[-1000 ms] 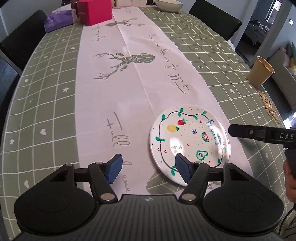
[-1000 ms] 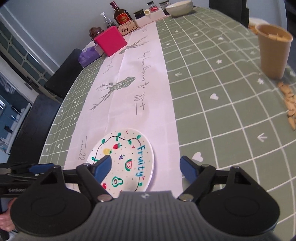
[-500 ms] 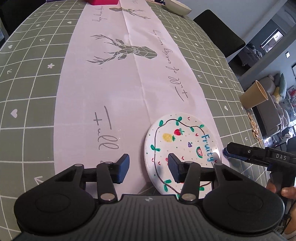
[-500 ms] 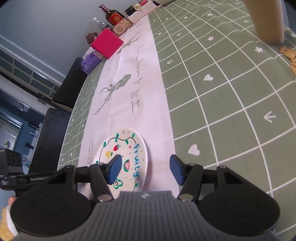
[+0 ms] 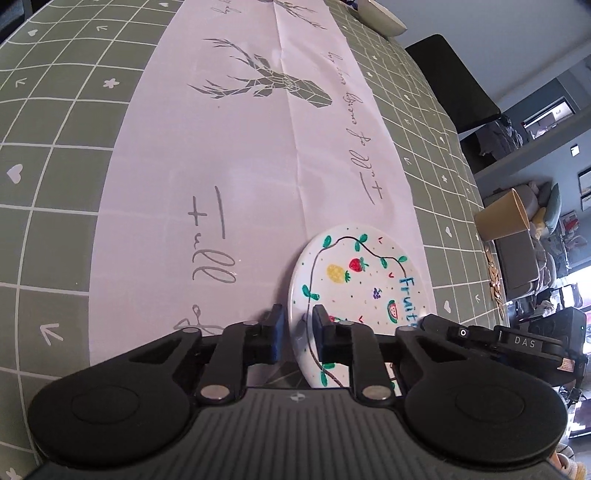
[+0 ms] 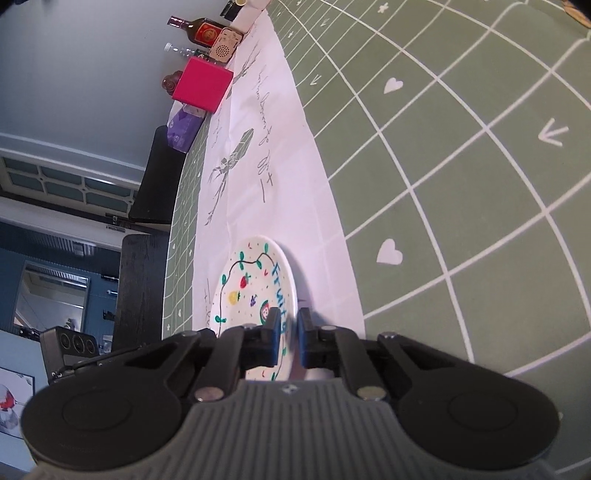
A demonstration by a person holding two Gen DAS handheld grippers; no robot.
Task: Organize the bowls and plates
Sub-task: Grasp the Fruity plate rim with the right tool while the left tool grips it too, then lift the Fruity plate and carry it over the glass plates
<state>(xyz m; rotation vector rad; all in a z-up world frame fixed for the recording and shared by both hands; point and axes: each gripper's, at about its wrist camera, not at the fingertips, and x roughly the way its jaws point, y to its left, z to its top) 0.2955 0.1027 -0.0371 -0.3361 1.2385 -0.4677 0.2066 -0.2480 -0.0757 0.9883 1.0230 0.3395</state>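
A white plate [image 5: 354, 280] painted with fruits and the word "Fruity" lies on the pale table runner [image 5: 240, 147]. My left gripper [image 5: 298, 326] straddles the plate's near left rim. Its jaws are closing with the rim between them, and a thin gap still shows at the left pad. My right gripper [image 6: 289, 325] is shut on the opposite rim of the plate [image 6: 251, 288], beside the blue lettering. That right gripper [image 5: 428, 325] also shows in the left wrist view at the plate's right edge. A cream bowl [image 5: 380, 18] sits at the table's far end.
The green checked tablecloth [image 6: 461, 184] spreads to the right. A tan cup [image 5: 502, 218] and scattered seeds [image 5: 493, 266] lie near the right edge. A pink box [image 6: 201, 86], a purple tissue pack [image 6: 183, 129] and a bottle [image 6: 203, 31] stand far off. Dark chairs [image 5: 454, 85] flank the table.
Both grippers came down onto the plate from either side and rolled. Their wide jaws narrowed around its opposite rims, and the right one closed onto the rim.
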